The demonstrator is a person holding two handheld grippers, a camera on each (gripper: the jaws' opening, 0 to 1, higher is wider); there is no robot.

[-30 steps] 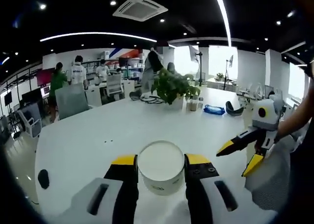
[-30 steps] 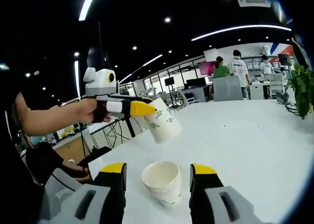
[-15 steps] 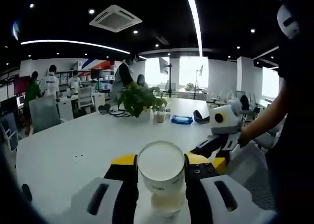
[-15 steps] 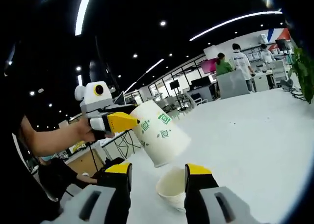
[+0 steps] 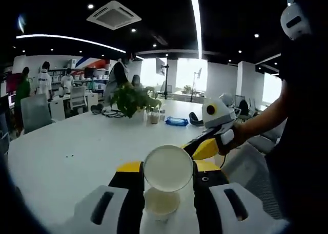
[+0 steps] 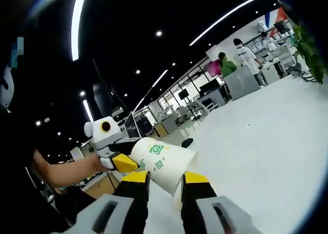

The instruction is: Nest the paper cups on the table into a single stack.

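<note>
A white paper cup (image 5: 168, 171) with green marks sits sideways between the jaws of my left gripper (image 5: 168, 167), which is shut on it, with the cup's mouth facing the camera. Just under it is the stack of cups (image 5: 160, 203). My right gripper (image 5: 202, 149) comes in from the right beside them. In the right gripper view the held cup (image 6: 164, 165) points bottom-first into the stack (image 6: 178, 199), mostly hidden between the jaws of my right gripper (image 6: 165, 177), which look shut on it. The left gripper (image 6: 125, 162) and a person's hand hold the cup from the left.
The white table (image 5: 77, 142) stretches away, with a potted plant (image 5: 130, 98) and a blue item (image 5: 177, 122) at its far end. Several people stand by desks (image 6: 241, 55) beyond a grey chair (image 6: 241, 83). A person's dark sleeve (image 5: 302, 142) is at the right.
My left gripper carried the cup over and down to the stack's mouth. The right gripper's jaws narrowed around the stack, and its view tilted.
</note>
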